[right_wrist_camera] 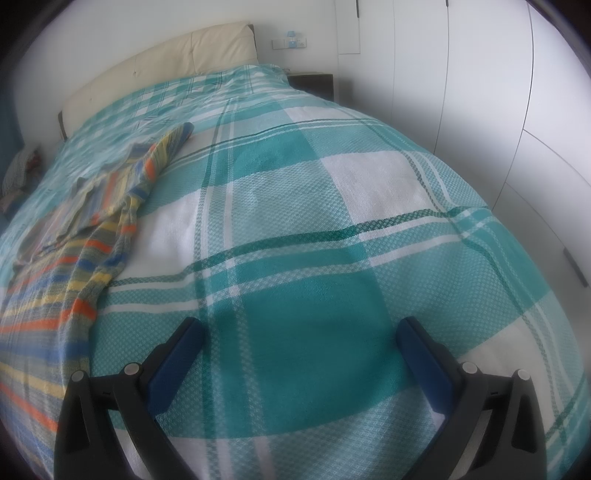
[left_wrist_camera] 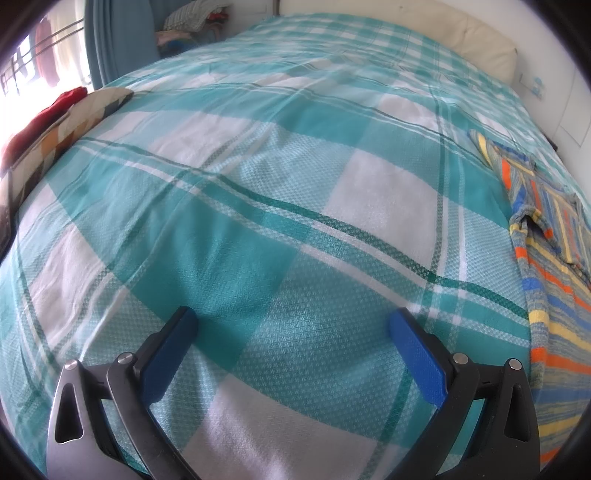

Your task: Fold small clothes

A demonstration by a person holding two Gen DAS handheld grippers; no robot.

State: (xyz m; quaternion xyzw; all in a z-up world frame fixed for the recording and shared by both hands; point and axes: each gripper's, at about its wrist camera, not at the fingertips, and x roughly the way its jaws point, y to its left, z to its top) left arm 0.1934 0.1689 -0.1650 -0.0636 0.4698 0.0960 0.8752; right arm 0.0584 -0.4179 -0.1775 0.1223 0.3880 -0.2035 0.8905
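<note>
**Both grippers wide open over the plaid bedspread, striped garment off to the side**

Left gripper (left_wrist_camera: 293,321): jaws spread wide, blue pads far apart, nothing between them but teal-and-white plaid bedspread (left_wrist_camera: 258,177). Striped knit garment (left_wrist_camera: 550,280) well to the right of the right-hand jaw, spread along the bedspread with orange, blue and yellow bands, one sleeve stretched away toward the headboard; not touching either finger. Ahead of the jaws and to the far left, a patterned cushion (left_wrist_camera: 74,122) at the edge of the bed with a red cloth (left_wrist_camera: 40,122) just beyond it. Far ahead, a heap of clothes (left_wrist_camera: 195,18) beside a blue curtain (left_wrist_camera: 118,37), and a cream headboard (left_wrist_camera: 476,37) up to the right.

Right gripper (right_wrist_camera: 301,326): jaws likewise fully apart, holding nothing, only plaid bedspread (right_wrist_camera: 351,206) under the gap. Same striped garment (right_wrist_camera: 92,236) to the left of the left-hand jaw and ahead of it, near but clear of the finger; sleeve running up toward the cream headboard (right_wrist_camera: 166,59). Folded layers near its middle, possibly a turned-in sleeve, too blurred to say. Right of the jaws, white wardrobe doors (right_wrist_camera: 480,74); ahead, a dark nightstand (right_wrist_camera: 314,83) beside the bed. Nothing lying between either pair of jaws and the garment except flat bedspread.
</note>
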